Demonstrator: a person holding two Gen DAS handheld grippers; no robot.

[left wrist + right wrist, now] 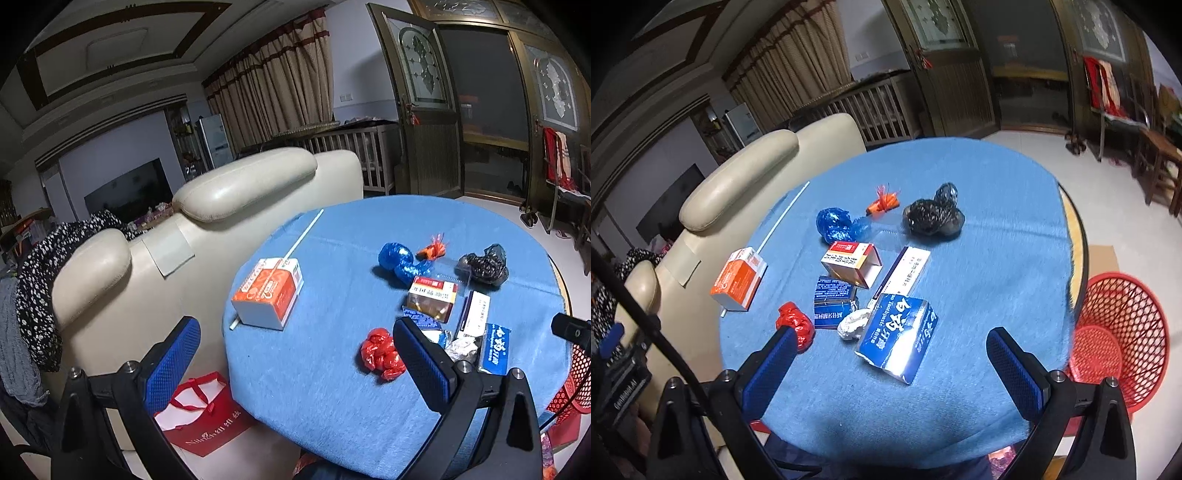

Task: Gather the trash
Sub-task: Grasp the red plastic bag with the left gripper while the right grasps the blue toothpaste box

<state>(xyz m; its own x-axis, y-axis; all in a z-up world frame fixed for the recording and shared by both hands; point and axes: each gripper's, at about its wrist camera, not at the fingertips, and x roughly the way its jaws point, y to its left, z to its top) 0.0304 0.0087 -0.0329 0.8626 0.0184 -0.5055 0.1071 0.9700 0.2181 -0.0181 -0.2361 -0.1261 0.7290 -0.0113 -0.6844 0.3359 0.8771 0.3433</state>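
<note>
The right claw point(892, 363) hung above the near edge of the blue-covered bench point(997, 229), its blue-padded fingers spread wide and holding nothing. Just beyond it lay the blue toothpaste box point(897, 338), with a crumpled white wad point(853, 323) and a red plastic ball point(796, 325) to its left. The left claw point(295, 363) was likewise parted and empty, the same red ball just left of its right finger. Farther out sat an orange carton point(738, 278), a dark blue box point(833, 301), two more small boxes, a blue foil bundle point(836, 225) and a black bag point(932, 218). A red mesh basket point(1123, 332) stood on the floor, right of the bench.
</note>
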